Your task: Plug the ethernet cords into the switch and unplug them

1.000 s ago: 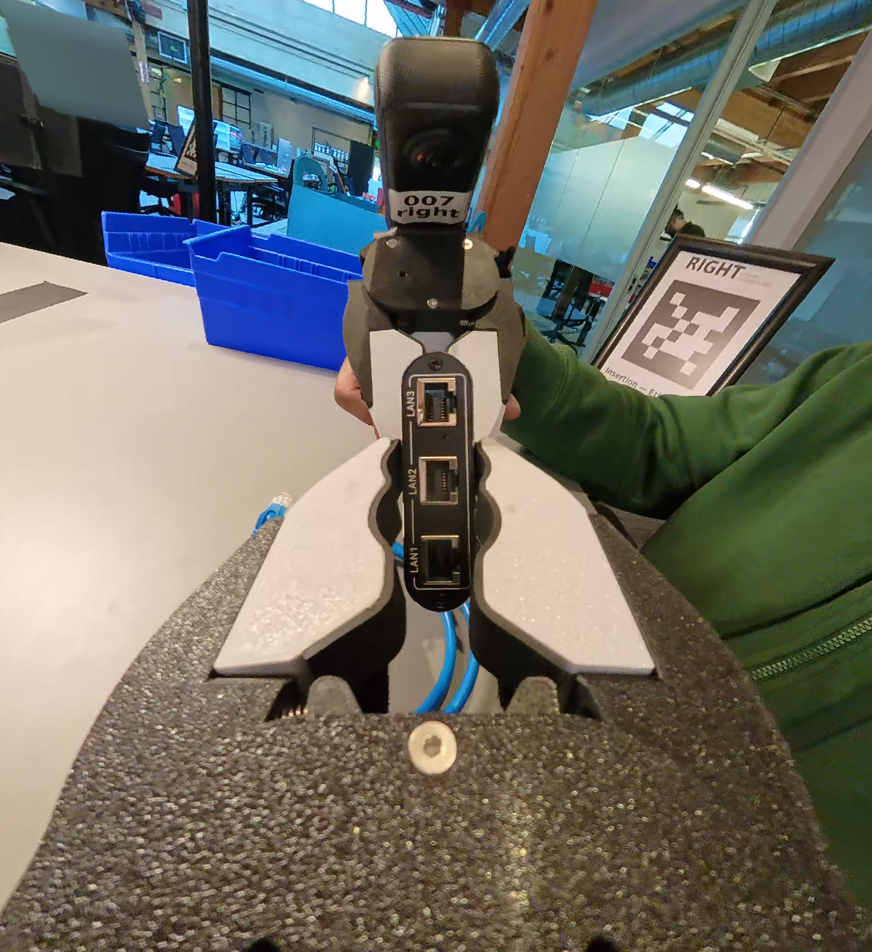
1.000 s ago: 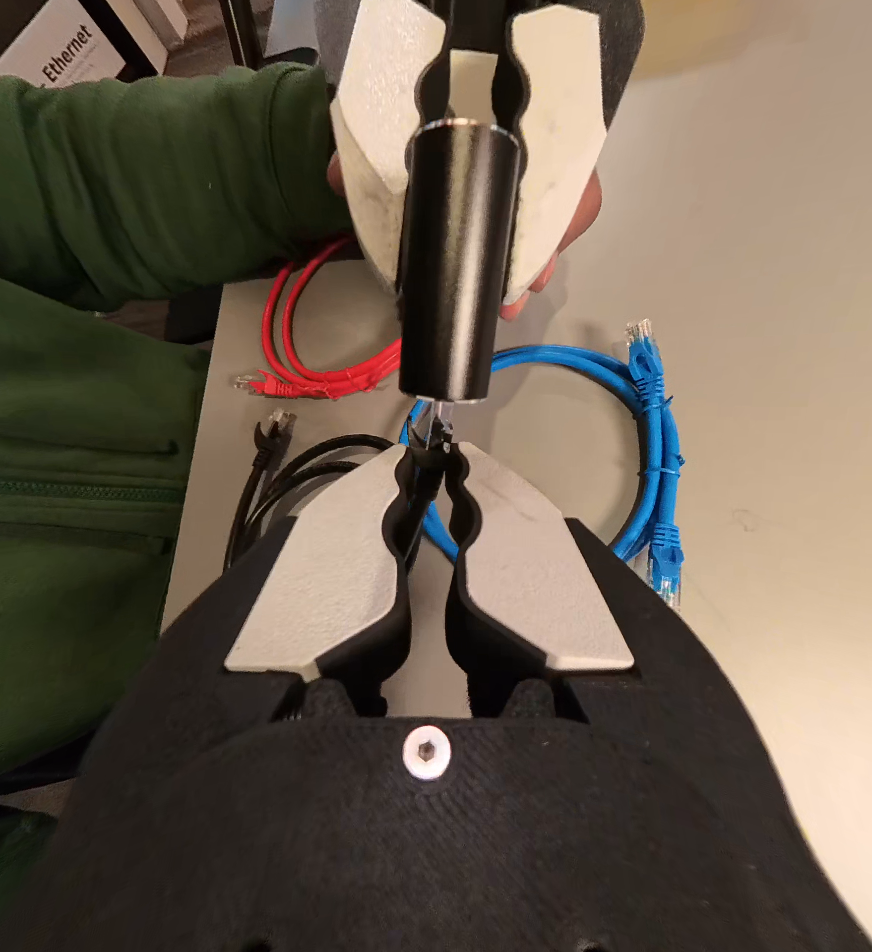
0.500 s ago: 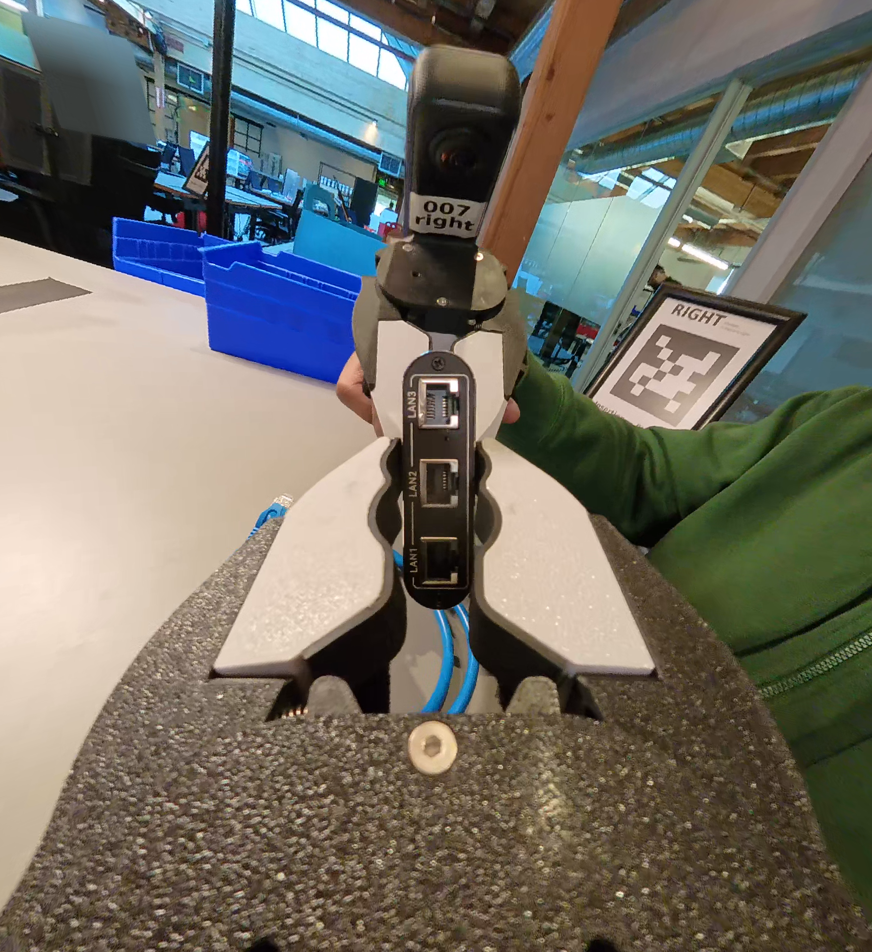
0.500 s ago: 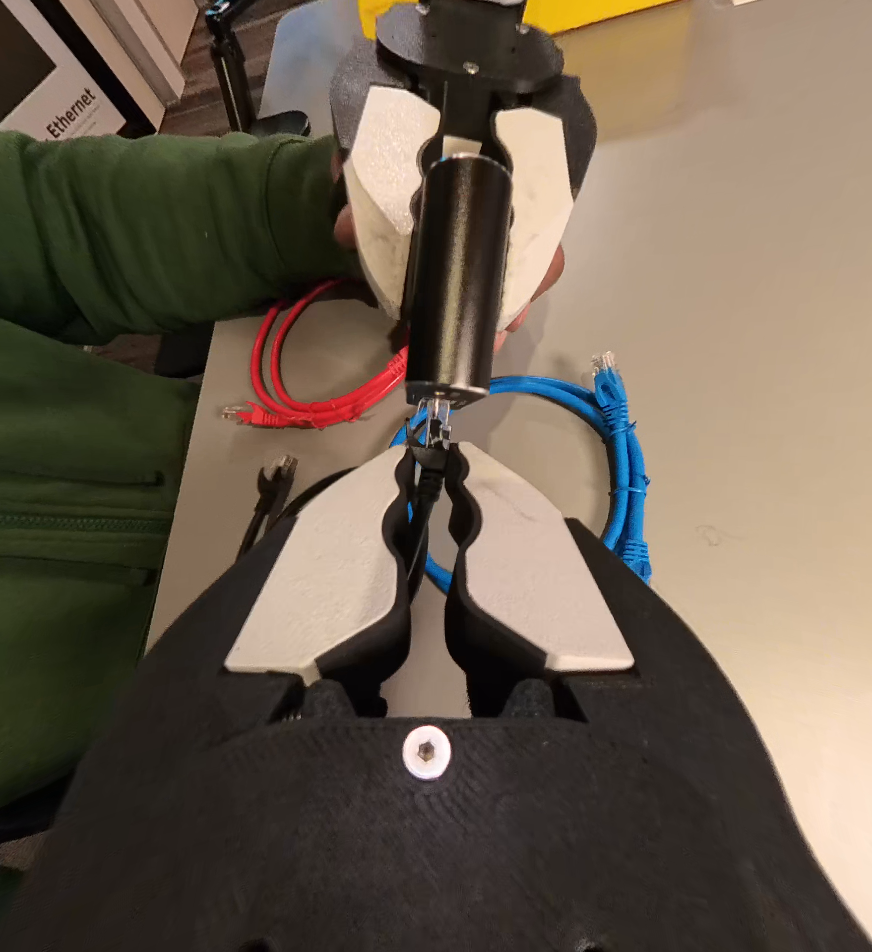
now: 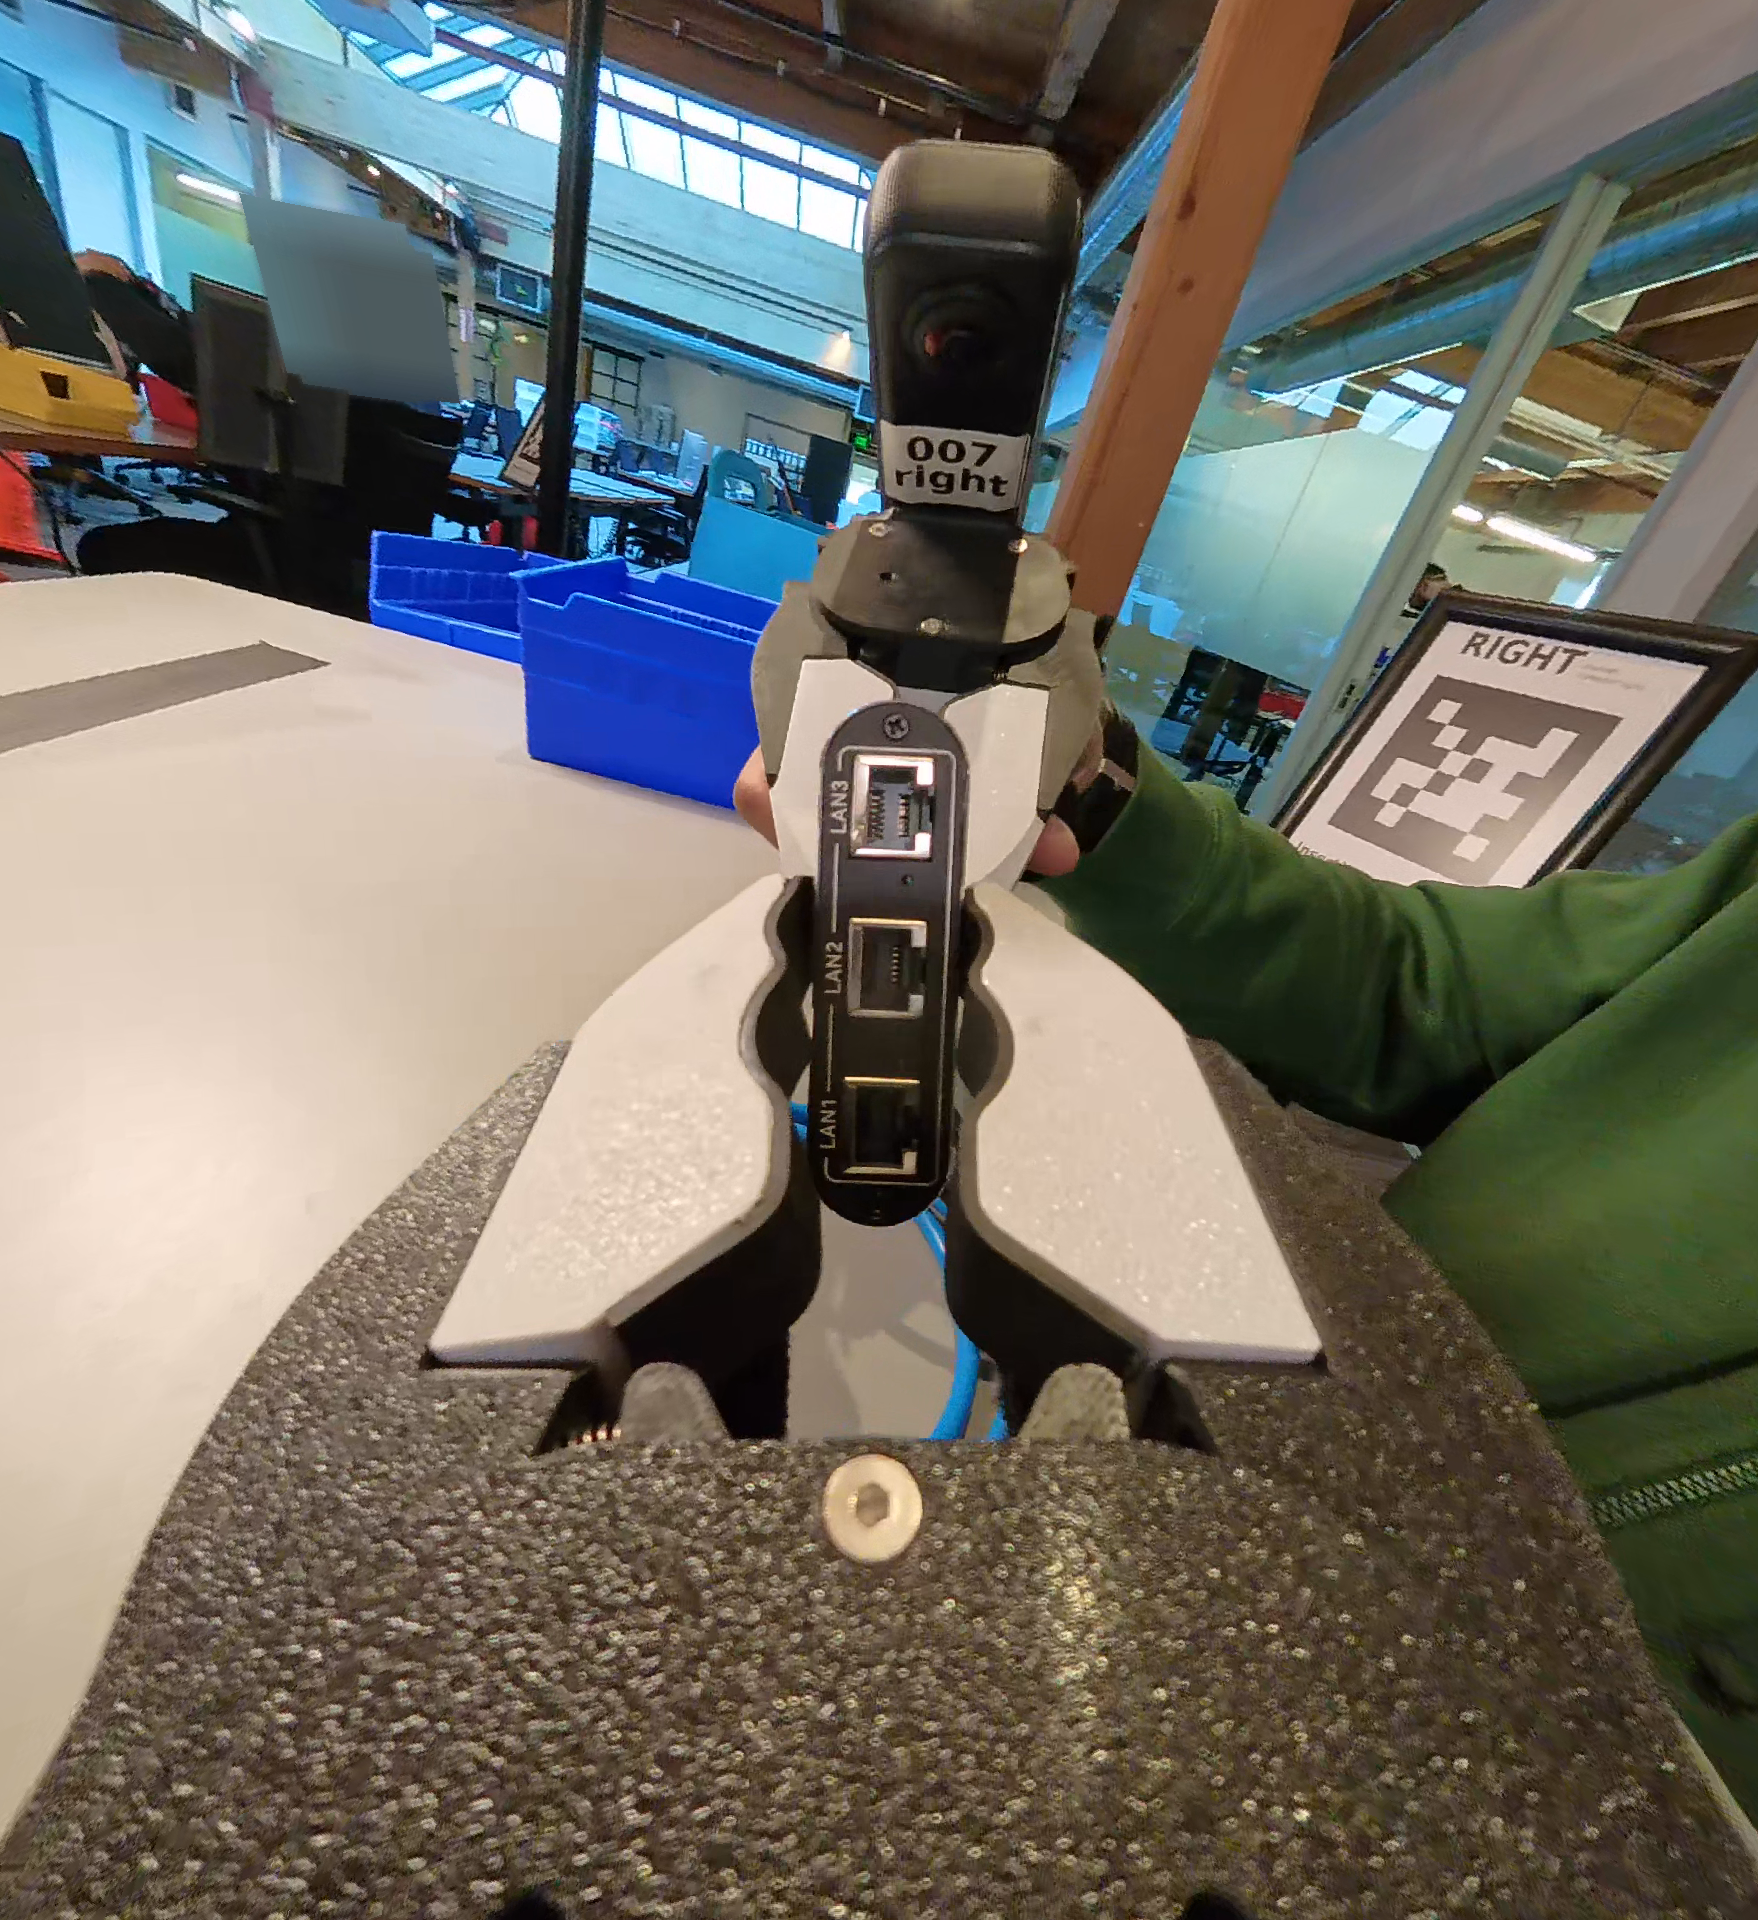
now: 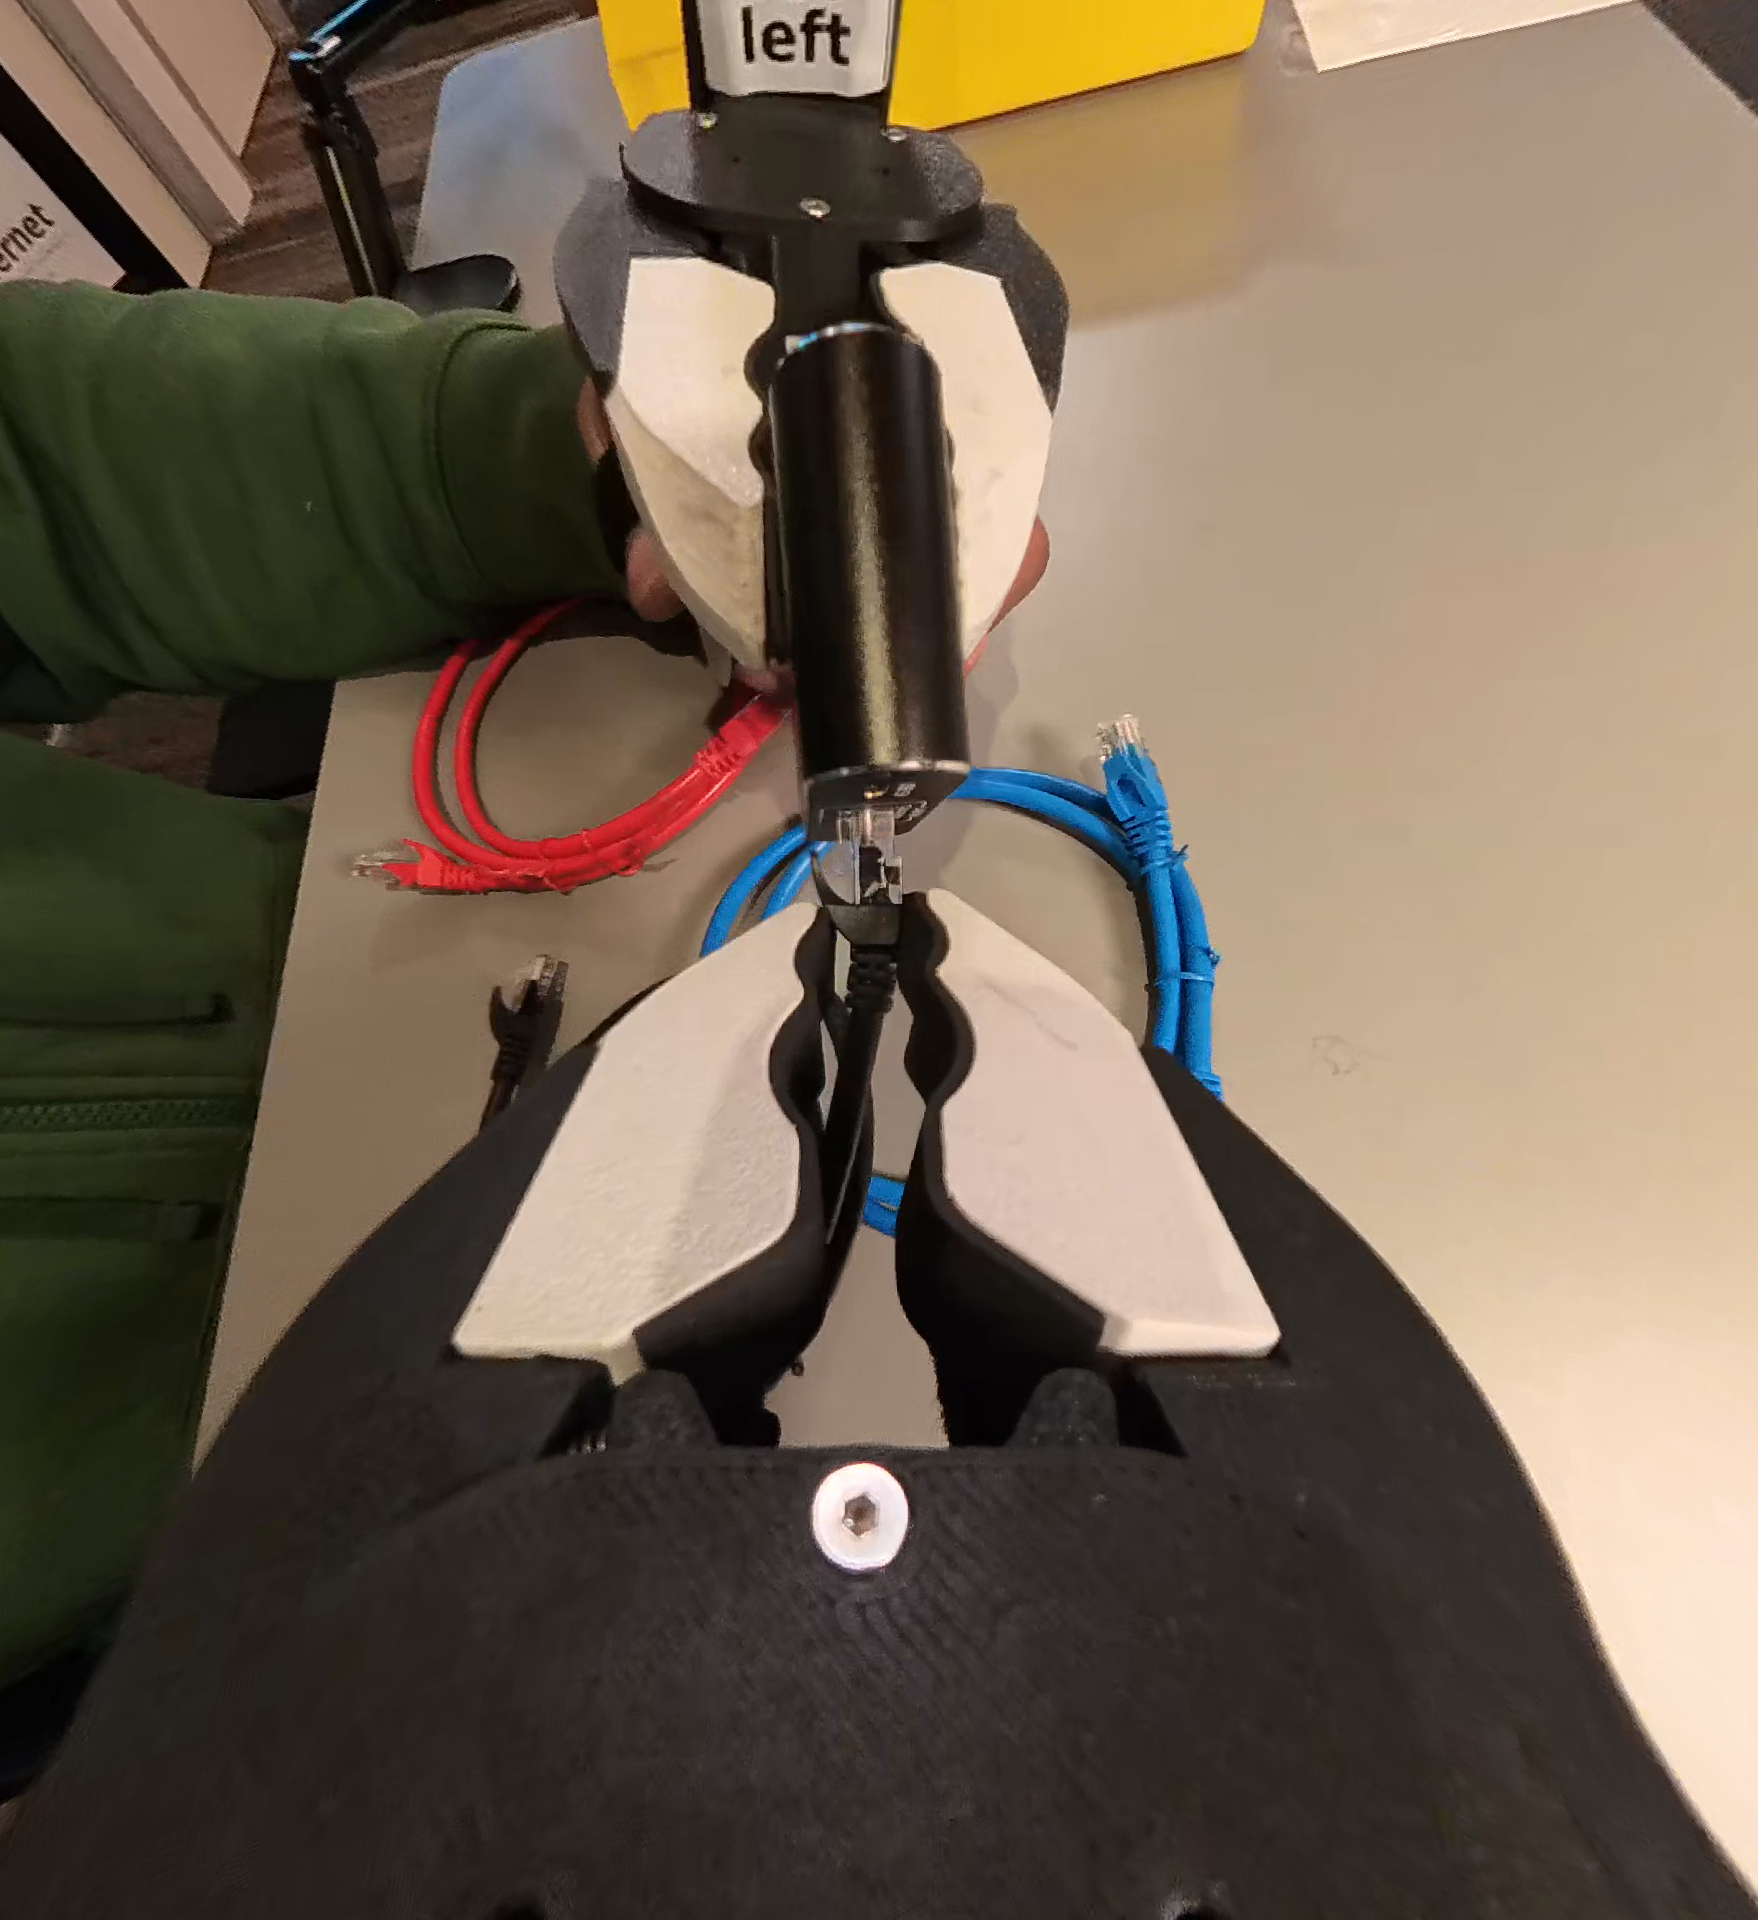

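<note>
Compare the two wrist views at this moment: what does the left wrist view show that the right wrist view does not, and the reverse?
Only the left wrist view shows the port face of the switch, three sockets in a row, all empty here, plus the blue bins and a framed sign.

Only the right wrist view shows the black cord gripped by the right gripper, its plug at the end of the switch, and the red cord lying on the table.

Both show the switch, held by the left gripper, the blue cord and a green sleeve.
</note>
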`<act>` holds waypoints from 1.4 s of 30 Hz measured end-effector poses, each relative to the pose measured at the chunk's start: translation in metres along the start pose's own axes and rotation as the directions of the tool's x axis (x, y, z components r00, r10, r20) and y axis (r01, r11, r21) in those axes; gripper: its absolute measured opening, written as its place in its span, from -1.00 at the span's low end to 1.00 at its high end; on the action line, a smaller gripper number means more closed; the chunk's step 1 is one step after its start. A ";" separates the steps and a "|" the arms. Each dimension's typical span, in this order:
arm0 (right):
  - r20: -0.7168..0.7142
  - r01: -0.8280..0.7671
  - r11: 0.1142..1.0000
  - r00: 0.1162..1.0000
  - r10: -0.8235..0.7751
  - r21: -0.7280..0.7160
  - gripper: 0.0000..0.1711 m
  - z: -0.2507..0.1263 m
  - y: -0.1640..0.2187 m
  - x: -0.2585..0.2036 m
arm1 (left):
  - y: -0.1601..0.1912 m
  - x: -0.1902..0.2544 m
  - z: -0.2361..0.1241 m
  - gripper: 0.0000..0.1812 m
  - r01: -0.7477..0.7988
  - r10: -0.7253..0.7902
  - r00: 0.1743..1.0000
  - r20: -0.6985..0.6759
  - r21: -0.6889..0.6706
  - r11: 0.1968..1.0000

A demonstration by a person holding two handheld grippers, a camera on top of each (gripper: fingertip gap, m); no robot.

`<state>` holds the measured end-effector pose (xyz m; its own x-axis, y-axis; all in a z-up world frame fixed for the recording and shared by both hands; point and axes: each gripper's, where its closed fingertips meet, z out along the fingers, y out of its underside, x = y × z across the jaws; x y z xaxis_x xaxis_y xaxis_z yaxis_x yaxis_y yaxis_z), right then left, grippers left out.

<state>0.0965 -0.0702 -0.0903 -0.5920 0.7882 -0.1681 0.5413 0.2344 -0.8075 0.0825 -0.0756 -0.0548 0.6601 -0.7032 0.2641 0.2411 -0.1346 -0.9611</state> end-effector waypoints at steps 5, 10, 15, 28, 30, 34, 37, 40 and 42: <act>0.002 0.026 0.999 1.000 -0.026 -0.024 -0.86 0.003 0.003 -0.001 | 0.004 0.001 0.003 -0.71 -0.001 0.001 1.000 -0.005 -0.019 1.000; -0.001 0.026 0.999 1.000 -0.026 0.031 -0.85 0.004 0.000 0.004 | -0.004 -0.004 0.003 -0.72 -0.023 0.022 0.999 0.045 0.014 1.000; -0.147 0.102 0.990 0.985 -0.086 0.102 -0.83 -0.009 -0.011 0.020 | -0.018 -0.005 0.000 -0.72 -0.209 0.207 0.967 0.148 -0.005 0.978; -0.198 0.330 0.920 0.936 -0.291 0.213 -0.67 -0.012 -0.042 -0.007 | -0.008 0.012 0.010 -0.72 -0.228 0.234 0.970 0.060 -0.088 0.970; -0.193 0.331 0.924 0.936 -0.295 0.191 -0.67 -0.010 -0.039 -0.006 | -0.006 0.011 0.011 -0.73 -0.225 0.232 0.971 0.064 -0.097 0.969; -0.236 0.315 0.927 0.935 -0.266 0.204 -0.69 -0.018 -0.044 0.002 | -0.017 0.002 0.009 -0.68 -0.231 0.235 0.961 0.147 -0.042 0.972; -0.312 0.304 0.921 0.924 -0.223 0.244 -0.69 -0.034 -0.050 0.014 | -0.036 -0.006 -0.002 -0.58 -0.244 0.227 0.948 0.225 0.051 0.968; -0.392 0.281 0.905 0.909 -0.144 0.319 -0.69 -0.057 -0.056 0.030 | -0.056 -0.019 -0.022 -0.55 -0.225 0.169 0.933 0.316 0.152 0.962; -0.453 0.255 0.887 0.889 -0.059 0.384 -0.70 -0.074 -0.061 0.043 | -0.063 -0.028 -0.034 -0.54 -0.214 0.133 0.921 0.367 0.188 0.959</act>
<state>0.0816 -0.0087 -0.0064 -0.2876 0.9452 0.1544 0.1000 0.1900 -0.9767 0.0250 -0.0712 -0.0046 0.9010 -0.4091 0.1446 0.2238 0.1527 -0.9626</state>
